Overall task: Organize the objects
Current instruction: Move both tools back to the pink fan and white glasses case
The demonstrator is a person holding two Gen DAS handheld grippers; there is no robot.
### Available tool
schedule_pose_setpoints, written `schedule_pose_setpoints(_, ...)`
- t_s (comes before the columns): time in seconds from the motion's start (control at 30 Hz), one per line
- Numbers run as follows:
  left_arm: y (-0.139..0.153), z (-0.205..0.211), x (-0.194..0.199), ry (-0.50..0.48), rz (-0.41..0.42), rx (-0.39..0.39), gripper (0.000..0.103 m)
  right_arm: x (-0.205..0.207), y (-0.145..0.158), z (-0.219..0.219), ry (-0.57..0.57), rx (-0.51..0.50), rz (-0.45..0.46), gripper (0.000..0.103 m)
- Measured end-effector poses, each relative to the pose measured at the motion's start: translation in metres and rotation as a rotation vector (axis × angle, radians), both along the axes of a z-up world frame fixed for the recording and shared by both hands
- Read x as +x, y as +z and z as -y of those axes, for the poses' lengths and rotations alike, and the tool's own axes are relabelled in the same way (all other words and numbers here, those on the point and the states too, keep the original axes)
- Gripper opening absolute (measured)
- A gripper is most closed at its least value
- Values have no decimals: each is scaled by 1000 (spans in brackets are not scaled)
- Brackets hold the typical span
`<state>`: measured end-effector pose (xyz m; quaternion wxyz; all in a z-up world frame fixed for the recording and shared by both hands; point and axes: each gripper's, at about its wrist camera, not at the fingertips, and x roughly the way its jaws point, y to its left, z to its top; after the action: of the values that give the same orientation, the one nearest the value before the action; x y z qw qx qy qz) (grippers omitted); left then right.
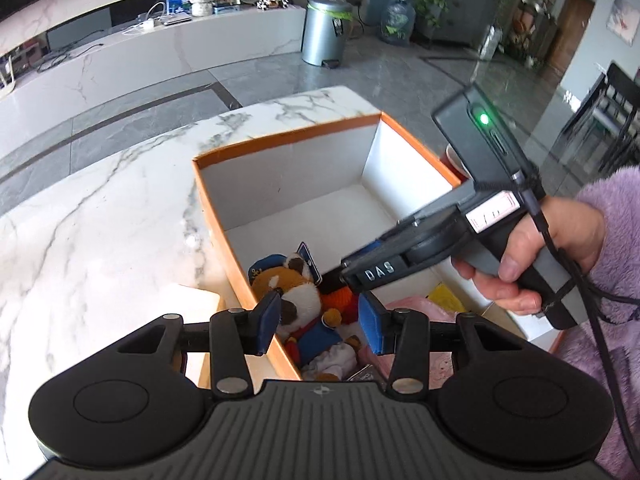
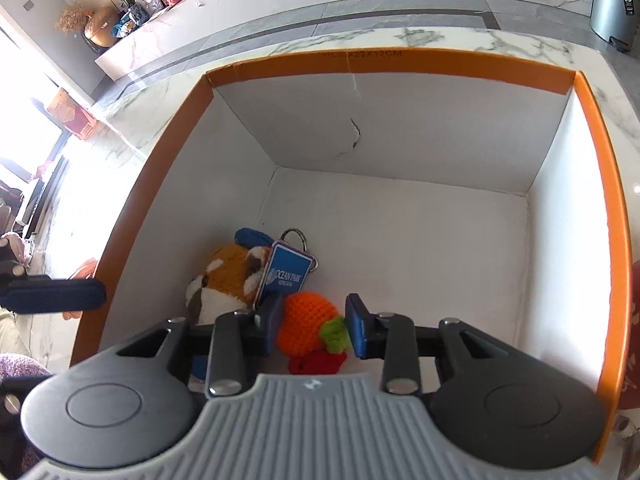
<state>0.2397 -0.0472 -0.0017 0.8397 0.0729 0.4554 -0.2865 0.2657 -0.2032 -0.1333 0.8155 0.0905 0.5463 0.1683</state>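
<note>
Brown-and-white plush toy in a blue outfit [image 2: 224, 280]: lower body hidden behind the right gripper's black linkage in the right wrist view.
Red crocheted piece [image 2: 316, 362]: partly covered by the gripper body.
Pink soft item [image 1: 412, 306]: mostly hidden near the orange cardboard box's [image 1: 288, 140] near wall.
Yellow item [image 1: 446, 296]: only a corner shows.
Printing on the orange rim: too blurred to read.

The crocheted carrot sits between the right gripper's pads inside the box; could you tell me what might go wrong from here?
1. The yarn of the carrot could snag on the right gripper, whose jaws stand close around it, and lift back out.
2. The plush and its tag lie right beside it and could be nudged.
3. The left gripper hovers at the box rim and could knock it.
</note>
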Motion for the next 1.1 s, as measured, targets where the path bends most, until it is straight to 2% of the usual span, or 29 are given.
schedule_pose_setpoints(0.1, 4, -10, 2, 47, 14, -19, 51, -6, 0, -6, 67, 7, -47, 35)
schedule_pose_setpoints(0.23, 7, -25, 5, 100, 12, -58, 51, -10, 2, -13, 92, -30, -20, 35)
schedule_pose_setpoints(0.37, 11, -38, 4, 132, 25, -51, 51, -15, 9, -19, 90, -66, 18, 37)
schedule_pose_setpoints(0.53, 16, -64, -5, 169, 46, -24, 51, -31, 37, -22, 52, -80, 95, 37)
schedule_pose_setpoints(0.73, 18, -98, -16, 210, 78, 43, 51, -51, 84, -40, 16, -31, 204, 37)
schedule_pose_setpoints(0.8, 17, -108, -21, 205, 86, 66, 51, -55, 100, -51, 20, 2, 233, 37)
schedule_pose_setpoints(0.93, 8, -123, -26, 153, 100, 135, 51, -52, 114, -86, 49, 48, 236, 37)
schedule_pose_setpoints(1.1, -17, -138, -23, 51, 90, 190, 51, -45, 102, -138, 95, 33, 183, 37)
